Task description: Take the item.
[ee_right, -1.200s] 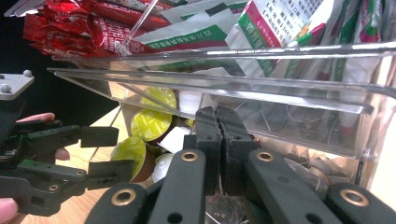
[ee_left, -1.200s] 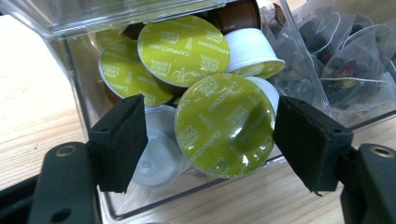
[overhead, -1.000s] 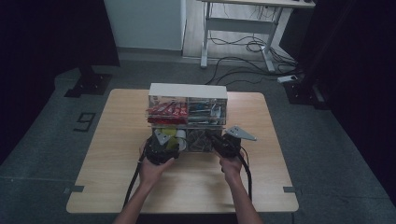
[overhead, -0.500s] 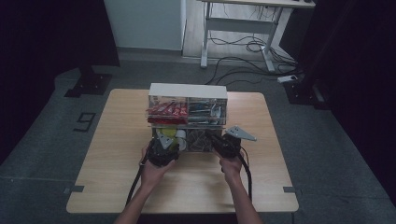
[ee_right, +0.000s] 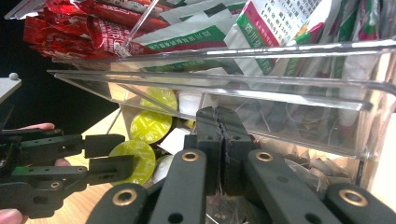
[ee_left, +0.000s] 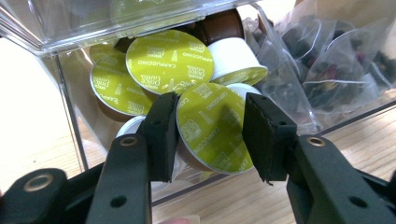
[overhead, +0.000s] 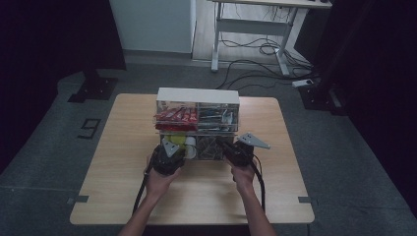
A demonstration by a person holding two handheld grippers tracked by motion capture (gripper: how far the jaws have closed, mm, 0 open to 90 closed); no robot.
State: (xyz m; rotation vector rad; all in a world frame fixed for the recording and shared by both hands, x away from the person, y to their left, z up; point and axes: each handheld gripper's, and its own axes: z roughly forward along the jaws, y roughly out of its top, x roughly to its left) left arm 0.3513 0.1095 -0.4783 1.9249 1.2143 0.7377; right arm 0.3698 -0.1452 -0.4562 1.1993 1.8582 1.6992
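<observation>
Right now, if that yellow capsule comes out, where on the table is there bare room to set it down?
Bare wood lies on the table left of the clear organizer, right of it toward the far edge, and in front between the forearms. It is crowded at the organizer's front, where the left gripper clamps a coffee capsule and the right gripper sits shut.

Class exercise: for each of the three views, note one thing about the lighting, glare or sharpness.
High view: dim, dark surroundings, organiser small. Left gripper view: bright, capsule sharp, left side washed out. Right gripper view: glare streaks on the clear shelf, near jaws soft.
</observation>
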